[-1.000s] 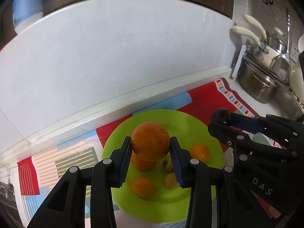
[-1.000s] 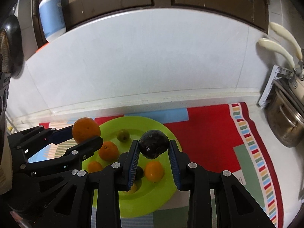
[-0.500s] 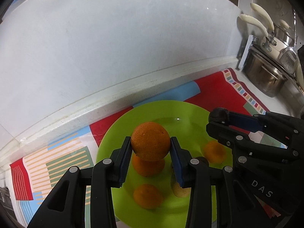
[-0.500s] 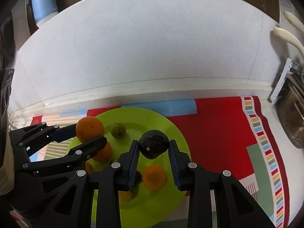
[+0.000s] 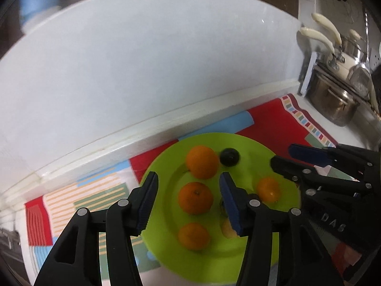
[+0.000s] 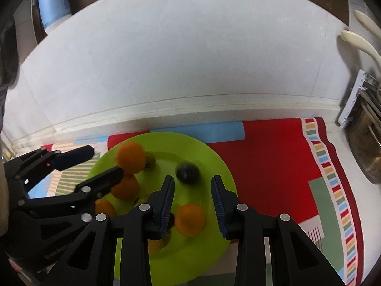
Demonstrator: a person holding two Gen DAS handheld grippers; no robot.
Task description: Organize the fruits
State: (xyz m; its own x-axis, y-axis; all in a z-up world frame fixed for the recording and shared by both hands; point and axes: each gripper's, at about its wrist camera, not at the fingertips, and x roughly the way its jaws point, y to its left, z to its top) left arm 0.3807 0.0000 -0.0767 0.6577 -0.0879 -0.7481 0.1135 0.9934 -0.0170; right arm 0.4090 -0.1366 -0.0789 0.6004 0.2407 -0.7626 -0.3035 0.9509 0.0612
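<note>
A lime-green plate (image 5: 250, 143) (image 6: 214, 159) lies on a colourful mat and holds several oranges. My left gripper (image 5: 188, 200) is open and empty above the plate. A large orange (image 5: 202, 161) (image 6: 131, 158) lies just past its fingertips, blurred in the right wrist view. My right gripper (image 6: 192, 199) is open and empty over the plate's right half. A dark round fruit (image 6: 187, 173) (image 5: 229, 156) lies on the plate just ahead of it. A small green fruit (image 6: 150, 160) sits behind the large orange.
A red patterned mat (image 6: 281, 157) covers the counter under the plate. A white wall panel stands close behind. Steel pots (image 5: 333, 100) and cream-handled utensils (image 5: 319, 38) stand at the right. A blue bottle (image 6: 53, 4) sits up on the left.
Both grippers opened. The large orange left the left gripper and the dark fruit left the right gripper; both now lie on the plate. Both grippers drew back a little.
</note>
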